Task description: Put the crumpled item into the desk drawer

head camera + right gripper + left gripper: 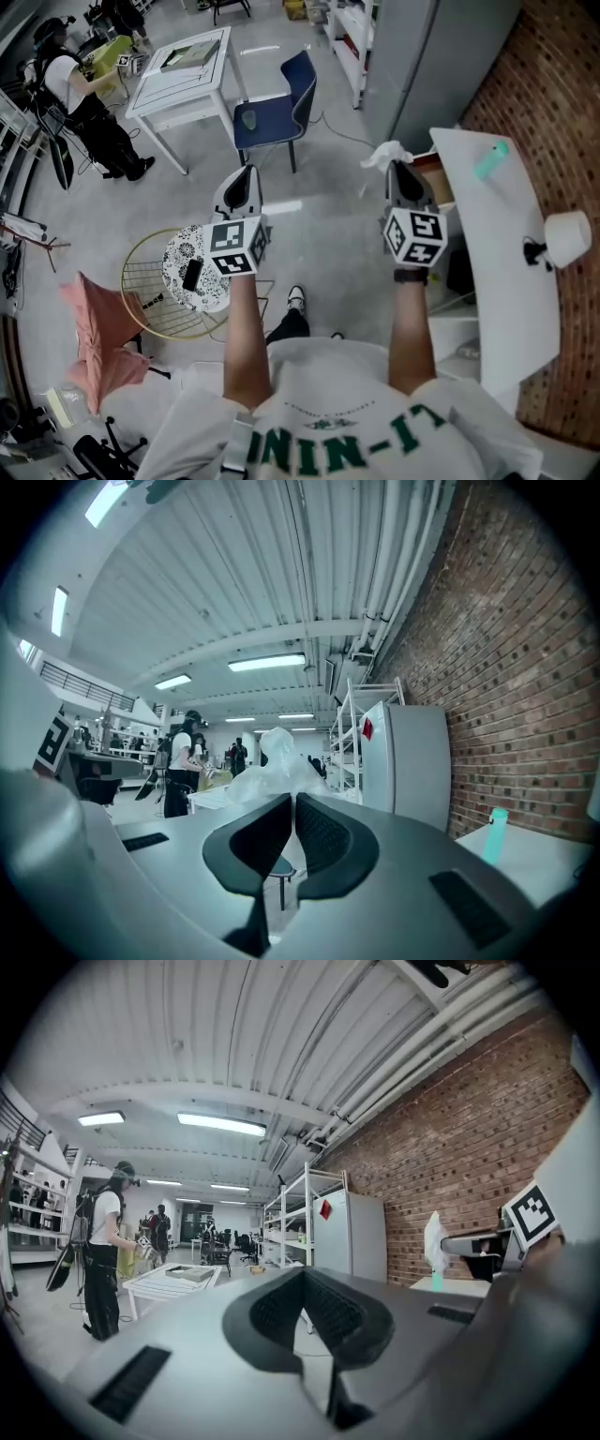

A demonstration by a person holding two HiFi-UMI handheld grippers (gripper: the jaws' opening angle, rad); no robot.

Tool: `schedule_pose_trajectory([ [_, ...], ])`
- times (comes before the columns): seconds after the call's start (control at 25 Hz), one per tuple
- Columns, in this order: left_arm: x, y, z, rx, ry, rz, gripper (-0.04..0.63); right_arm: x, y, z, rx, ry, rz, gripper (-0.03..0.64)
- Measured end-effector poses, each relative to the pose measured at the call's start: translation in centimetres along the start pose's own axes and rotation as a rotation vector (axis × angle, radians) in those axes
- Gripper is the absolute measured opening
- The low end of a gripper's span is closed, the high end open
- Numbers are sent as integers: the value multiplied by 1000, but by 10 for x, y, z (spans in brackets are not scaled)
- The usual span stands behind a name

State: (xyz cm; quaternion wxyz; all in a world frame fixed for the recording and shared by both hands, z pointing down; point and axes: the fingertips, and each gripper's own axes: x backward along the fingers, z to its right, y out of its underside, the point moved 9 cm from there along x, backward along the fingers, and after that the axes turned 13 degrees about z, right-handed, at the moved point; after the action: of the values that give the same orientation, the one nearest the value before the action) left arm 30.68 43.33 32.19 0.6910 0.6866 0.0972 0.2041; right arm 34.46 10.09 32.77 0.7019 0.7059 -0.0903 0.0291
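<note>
White desk [497, 267]: teal bottle [490, 159], perhaps paper roll [567, 237]

Shirt print [352, 439]: not legible.

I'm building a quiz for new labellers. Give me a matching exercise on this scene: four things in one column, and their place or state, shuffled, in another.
1 crumpled white item
2 teal bottle
3 blue chair
4 left gripper

A on the white desk
B jaws together, empty
C beside the white table
D pinched by the right gripper

Pairs: 1-D, 2-A, 3-C, 4-B
</note>
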Motion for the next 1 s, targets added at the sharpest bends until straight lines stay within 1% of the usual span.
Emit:
schedule_pose_trajectory([
  [0.28,-71,15,-51,18,57,18,-5,-81,9,-28,48,18,-5,17],
  [0.4,-91,23,-70,24,86,13,-5,-104,16,-42,56,29,-12,17],
  [0.56,-112,28,-94,33,96,8,-5,-127,21,-50,58,52,-25,17],
  [0.76,-144,39,-120,13,95,-12,-5,-153,37,-37,67,79,-47,16],
  [0.92,-179,48,-136,23,78,-19,-5,-178,49,-16,83,109,-61,17],
  [1.0,-203,53,-137,12,87,-19,-5,-198,56,-1,80,118,-58,17],
])
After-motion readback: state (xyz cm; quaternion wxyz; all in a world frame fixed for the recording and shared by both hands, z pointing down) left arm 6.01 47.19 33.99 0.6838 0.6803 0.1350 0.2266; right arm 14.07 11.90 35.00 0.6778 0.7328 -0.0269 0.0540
